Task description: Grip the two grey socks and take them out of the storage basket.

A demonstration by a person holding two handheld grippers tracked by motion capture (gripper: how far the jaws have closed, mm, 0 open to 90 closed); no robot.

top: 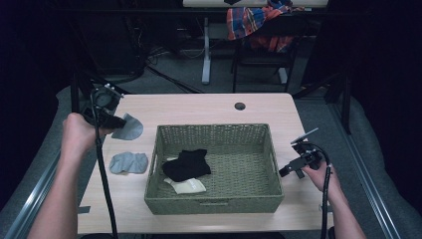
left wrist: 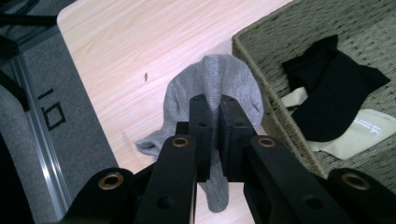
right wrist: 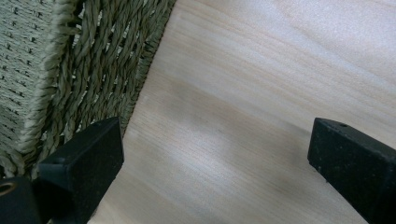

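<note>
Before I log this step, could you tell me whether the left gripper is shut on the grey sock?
Shut on it: the left gripper pinches the grey sock between its fingers.

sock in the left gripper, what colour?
Grey. The sock is pinched in the left gripper; the left gripper view shows it best.

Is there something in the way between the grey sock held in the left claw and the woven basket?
Only the basket's own left wall. The left claw is shut on the grey sock above bare table, so the sock must be lifted over that rim. Inside, a black sock lies on a cream sock.
</note>
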